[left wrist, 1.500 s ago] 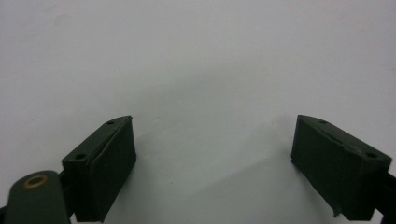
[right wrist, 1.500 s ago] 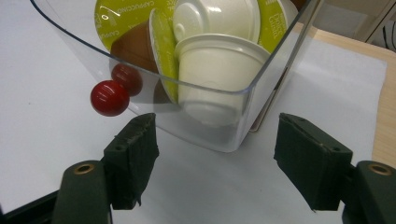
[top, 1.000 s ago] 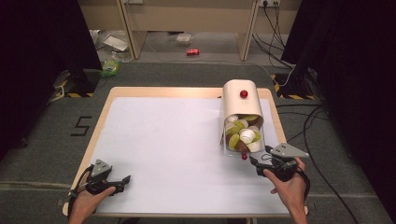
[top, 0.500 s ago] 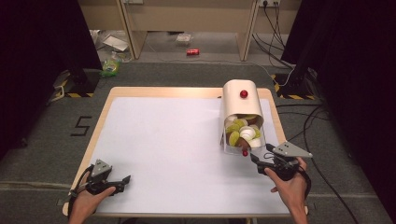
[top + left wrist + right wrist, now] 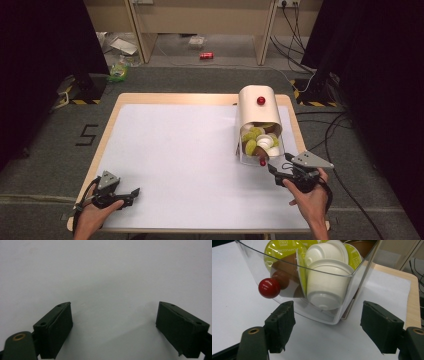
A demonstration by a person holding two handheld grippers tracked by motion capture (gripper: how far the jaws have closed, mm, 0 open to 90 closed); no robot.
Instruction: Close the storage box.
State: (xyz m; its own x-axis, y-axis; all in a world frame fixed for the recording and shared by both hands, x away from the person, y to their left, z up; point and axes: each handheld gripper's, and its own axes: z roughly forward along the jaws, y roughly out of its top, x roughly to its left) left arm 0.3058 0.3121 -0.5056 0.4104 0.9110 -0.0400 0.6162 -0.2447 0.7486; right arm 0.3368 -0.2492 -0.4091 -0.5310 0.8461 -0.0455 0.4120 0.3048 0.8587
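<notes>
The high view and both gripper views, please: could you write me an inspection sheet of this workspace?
Surface: white mat on a wooden table, bare apart from the dispenser.
Job's things: cream capsule dispenser with red top knob; clear drawer pulled out, holding green-lidded, brown and white capsules; red drawer knob.
Clutter: nothing seen on the table.
Grippers: left tongs open over bare mat; right tongs open just before the drawer, not touching.
Cables: several on the floor at right.
Surroundings: red can and litter on the floor beyond.
</notes>
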